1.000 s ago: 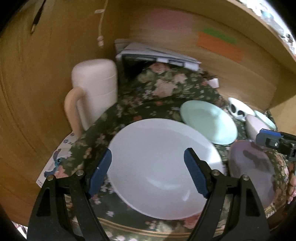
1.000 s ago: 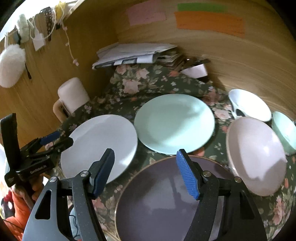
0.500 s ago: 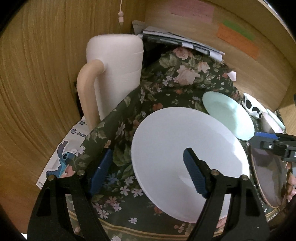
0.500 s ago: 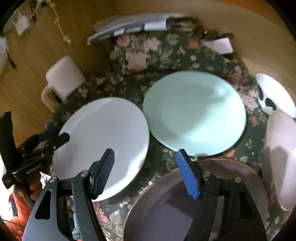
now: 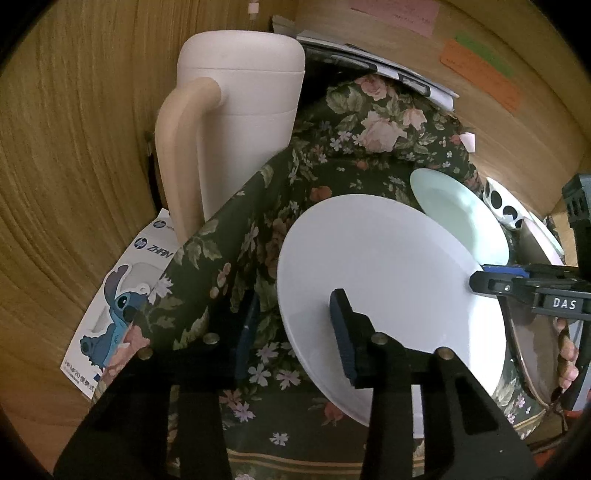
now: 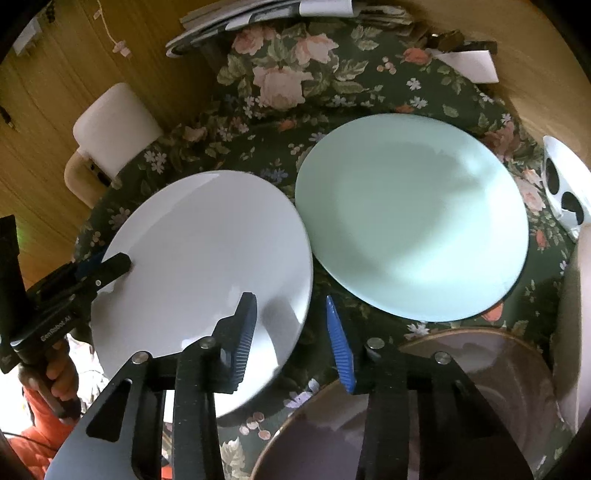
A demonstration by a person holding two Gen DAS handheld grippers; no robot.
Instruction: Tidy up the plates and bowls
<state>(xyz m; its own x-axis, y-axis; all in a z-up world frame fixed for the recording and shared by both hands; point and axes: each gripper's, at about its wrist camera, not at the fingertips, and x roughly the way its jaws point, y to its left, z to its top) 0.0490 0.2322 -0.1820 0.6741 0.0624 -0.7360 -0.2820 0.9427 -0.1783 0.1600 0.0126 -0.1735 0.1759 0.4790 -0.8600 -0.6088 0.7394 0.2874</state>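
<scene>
A white plate [image 5: 388,280] [image 6: 207,258] lies on the floral cloth [image 5: 332,155]. My left gripper [image 5: 293,332] [image 6: 107,267] straddles the plate's left rim, one finger over the plate and one on the cloth beside it. Its jaws are closing, with a gap still showing. My right gripper [image 6: 291,332] [image 5: 495,278] straddles the opposite rim in the same way, also closing with a gap. A mint plate [image 6: 410,218] [image 5: 458,214] lies just beyond. Nearest the right gripper is a dark plate with a gold rim [image 6: 461,406].
A white jug with a beige handle [image 5: 240,110] [image 6: 110,125] stands at the cloth's left edge. A black-spotted white bowl [image 6: 565,184] and a pale bowl [image 6: 572,314] sit at the right. Papers [image 6: 258,14] lie at the back, wooden walls close around, and a printed box [image 5: 114,306] lies left.
Both grippers have come down onto the white plate's opposite rims and their jaws have narrowed. The right gripper has shifted left, from the dark plate to the white one.
</scene>
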